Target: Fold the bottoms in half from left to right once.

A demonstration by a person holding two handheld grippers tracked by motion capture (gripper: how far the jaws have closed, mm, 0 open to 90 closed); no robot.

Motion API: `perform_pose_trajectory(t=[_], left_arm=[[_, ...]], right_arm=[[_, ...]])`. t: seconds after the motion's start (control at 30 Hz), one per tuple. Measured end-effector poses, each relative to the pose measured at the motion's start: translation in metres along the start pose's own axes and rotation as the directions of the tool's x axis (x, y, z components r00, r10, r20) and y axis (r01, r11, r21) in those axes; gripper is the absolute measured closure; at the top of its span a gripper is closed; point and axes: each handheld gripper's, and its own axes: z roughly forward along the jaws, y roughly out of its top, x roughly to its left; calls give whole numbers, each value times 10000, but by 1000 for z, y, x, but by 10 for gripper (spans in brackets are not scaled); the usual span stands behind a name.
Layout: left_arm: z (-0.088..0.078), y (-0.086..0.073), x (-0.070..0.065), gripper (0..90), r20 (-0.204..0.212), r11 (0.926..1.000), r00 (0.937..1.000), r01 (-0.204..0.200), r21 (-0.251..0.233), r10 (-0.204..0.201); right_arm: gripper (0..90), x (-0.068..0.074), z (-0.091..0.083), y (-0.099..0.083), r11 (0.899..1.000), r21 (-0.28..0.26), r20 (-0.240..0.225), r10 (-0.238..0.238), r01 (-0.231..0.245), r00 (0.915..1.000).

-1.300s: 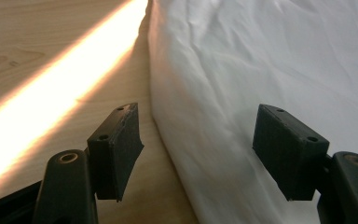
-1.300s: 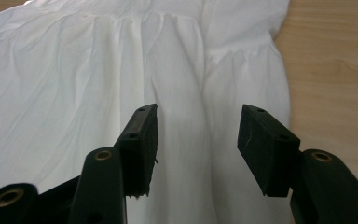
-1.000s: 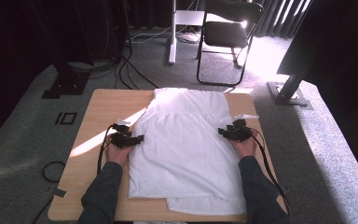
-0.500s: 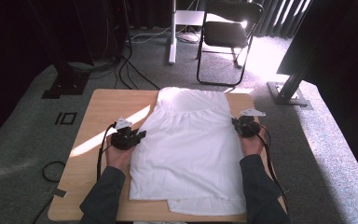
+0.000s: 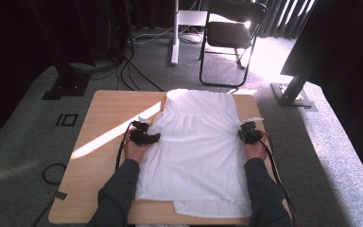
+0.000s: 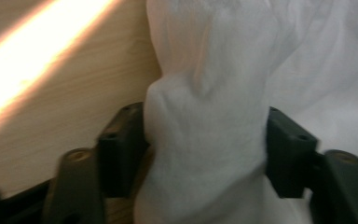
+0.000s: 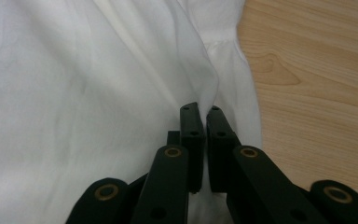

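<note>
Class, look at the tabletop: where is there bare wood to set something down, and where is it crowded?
The widest bare patch is the table strip left of the white garment, crossed by a sunbeam, beyond the left gripper. A narrow strip runs right of the garment past the right gripper. The middle is covered by cloth.

Thin white cloth garment point(image 5: 196, 142), apparently cotton, on matt wooden table point(image 5: 108, 109).

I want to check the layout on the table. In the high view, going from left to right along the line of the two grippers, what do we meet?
Bare table with its sunlit stripe → left gripper, at the left edge of the white garment → the garment's spread cloth → right gripper at its right edge → grey carpet.
</note>
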Motion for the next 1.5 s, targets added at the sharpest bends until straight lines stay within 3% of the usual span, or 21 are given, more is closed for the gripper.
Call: perform_pose_trajectory(t=[0.13, 0.2, 0.43, 0.6, 0.73, 0.83, 0.93, 1.03, 1.13, 1.2, 1.23, 1.27, 1.33, 1.4, 1.5], left_arm=[[-2, -5, -7, 792, 194, 9977, 9975, -674, -107, 676], [-5, -7, -8, 842, 144, 9968, 9968, -781, -141, 783], [-33, -31, 6, 860, 60, 9963, 9972, -740, -428, 744], [-71, -56, 12, 860, -383, 9940, 9940, -1039, -336, 1026], [-107, -88, 10, 858, -552, 9930, 9923, -1132, -349, 1112], [-126, -114, 3, 857, -484, 9937, 9933, -1066, -342, 1049], [-137, -141, -4, 853, -231, 9967, 9971, -733, -342, 726], [-148, -163, -9, 852, 348, 9996, 9993, -101, -270, 111], [-156, -172, -18, 853, 312, 9990, 9987, -405, -183, 411], [-159, -173, -23, 827, 356, 9959, 9962, -773, -468, 790], [-159, -172, -24, 773, 277, 9932, 9952, -919, -716, 941], [-159, -170, -23, 645, 202, 9932, 9960, -857, -792, 875], [-160, -165, -20, 549, 196, 9923, 9965, -785, -955, 807], [-164, -158, -18, 452, -54, 9877, 9971, -762, -1365, 762], [-172, -141, -13, 399, -311, 9769, 9955, -942, -1918, 899]], right_arm=[[879, -1, 0, -3, 9999, -116, -100, 64, -65, 9999], [878, -2, -1, -4, 9997, -163, -179, 168, -171, 9997], [876, 10, -8, -11, 9994, -295, -657, 140, -159, 9977], [876, 42, -24, -26, 9991, -342, -1208, -306, 267, 9922], [877, 66, -42, -42, 9977, -353, -1689, -630, 578, 9836], [877, 80, -57, -55, 9958, -328, -1872, -899, 852, 9782], [877, 88, -74, -74, 9948, -333, -1993, -1009, 961, 9747], [877, 92, -90, -91, 9945, -327, -2025, -1043, 997, 9737], [878, 95, -106, -108, 9946, -233, -2007, -1034, 1007, 9742], [874, 95, -111, -111, 9950, -86, -2015, -996, 999, 9744], [847, 94, -112, -111, 9947, -108, -2036, -1020, 1019, 9737], [748, 93, -113, -110, 9938, -291, -2185, -1115, 1077, 9695], [608, 89, -114, -104, 9950, -524, -2145, -944, 850, 9722], [527, 86, -116, -94, 9929, -971, -2305, -895, 686, 9690], [468, 85, -116, -72, 9861, -1447, -2348, -1146, 819, 9653]])
